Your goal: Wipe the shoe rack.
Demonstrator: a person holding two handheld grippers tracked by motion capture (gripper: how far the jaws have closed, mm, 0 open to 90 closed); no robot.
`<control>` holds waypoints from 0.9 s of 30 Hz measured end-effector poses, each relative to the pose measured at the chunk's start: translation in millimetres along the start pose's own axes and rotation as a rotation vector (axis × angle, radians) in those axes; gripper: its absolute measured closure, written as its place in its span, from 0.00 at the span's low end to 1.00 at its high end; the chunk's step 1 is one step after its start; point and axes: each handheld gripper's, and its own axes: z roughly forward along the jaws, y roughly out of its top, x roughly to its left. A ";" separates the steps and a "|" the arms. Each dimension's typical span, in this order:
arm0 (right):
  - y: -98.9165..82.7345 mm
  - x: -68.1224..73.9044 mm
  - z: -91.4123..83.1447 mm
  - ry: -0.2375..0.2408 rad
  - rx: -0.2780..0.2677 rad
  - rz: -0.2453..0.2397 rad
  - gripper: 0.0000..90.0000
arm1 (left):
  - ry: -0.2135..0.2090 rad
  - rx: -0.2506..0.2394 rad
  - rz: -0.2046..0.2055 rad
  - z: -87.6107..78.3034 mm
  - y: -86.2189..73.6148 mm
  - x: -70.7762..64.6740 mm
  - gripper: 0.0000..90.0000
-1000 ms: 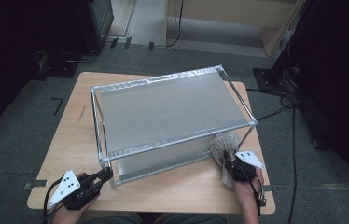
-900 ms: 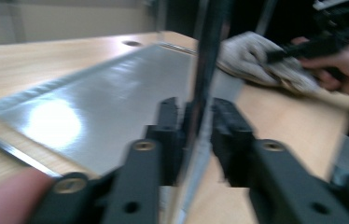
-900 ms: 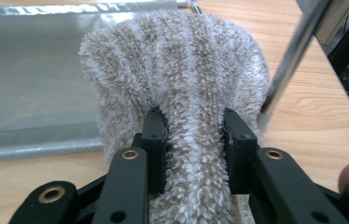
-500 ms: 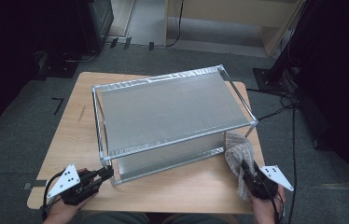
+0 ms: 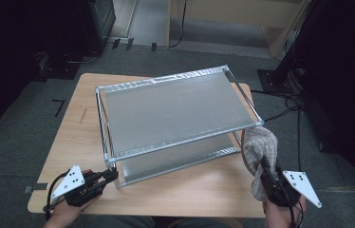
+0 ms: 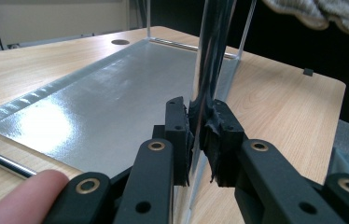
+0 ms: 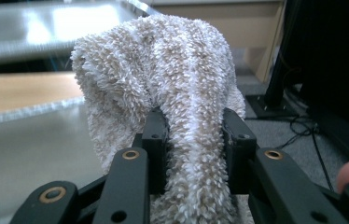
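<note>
Left tongs [image 5: 110, 175] pinch the near corner post of the clear two-tier rack [image 5: 175, 107] on the desk [image 5: 199, 183]. Right tongs [image 5: 265, 167] clamp a fluffy cloth [image 5: 260, 145] just beside the rack's corner.

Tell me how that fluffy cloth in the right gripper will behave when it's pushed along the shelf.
The cloth is probably floppy: it droops over the right gripper in folds. Its thick pile suggests it is light and will drag rather than slide on the shiny shelf. It may bunch up, since only a pinched fold is held.
</note>
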 end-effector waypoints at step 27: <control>56.5 66.3 87.8 0.104 -0.064 -0.048 0.76 | -0.007 -0.011 0.004 -0.2 -1.8 0.7 0.89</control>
